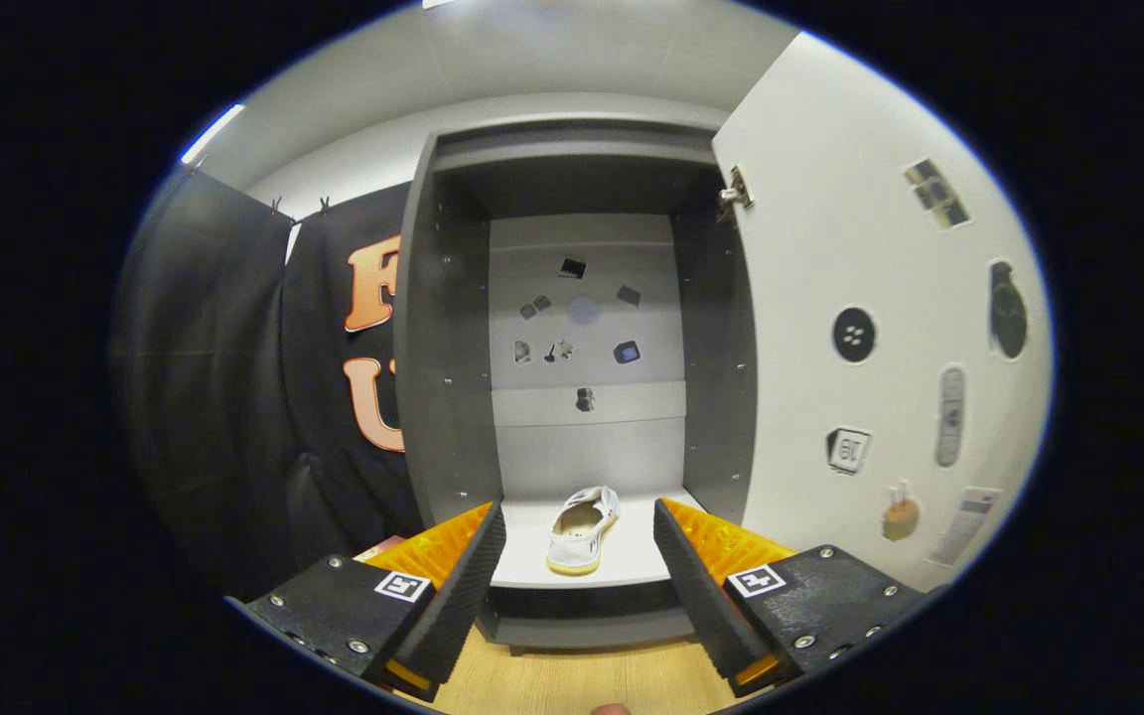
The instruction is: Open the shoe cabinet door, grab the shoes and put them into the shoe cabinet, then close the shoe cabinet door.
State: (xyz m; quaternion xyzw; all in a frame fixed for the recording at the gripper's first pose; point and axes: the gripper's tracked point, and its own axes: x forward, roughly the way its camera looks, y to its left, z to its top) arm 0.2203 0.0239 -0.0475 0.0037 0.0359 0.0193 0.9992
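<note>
Shoe on the cabinet's bottom shelf, door open

A pale shoe (582, 531) lies heel outward on the shoe cabinet (453, 397) floor shelf. The cabinet door (860, 328) stands swung wide to the shoe's right. The gripper (580, 566) sits outside the cabinet, fingers spread wide, holding nothing.

Cabinet (453, 348) mouth unblocked (door (830, 328) swung aside), shoe (582, 531) on shelf.

Tongs (580, 541) — spread wide, empty.
</note>
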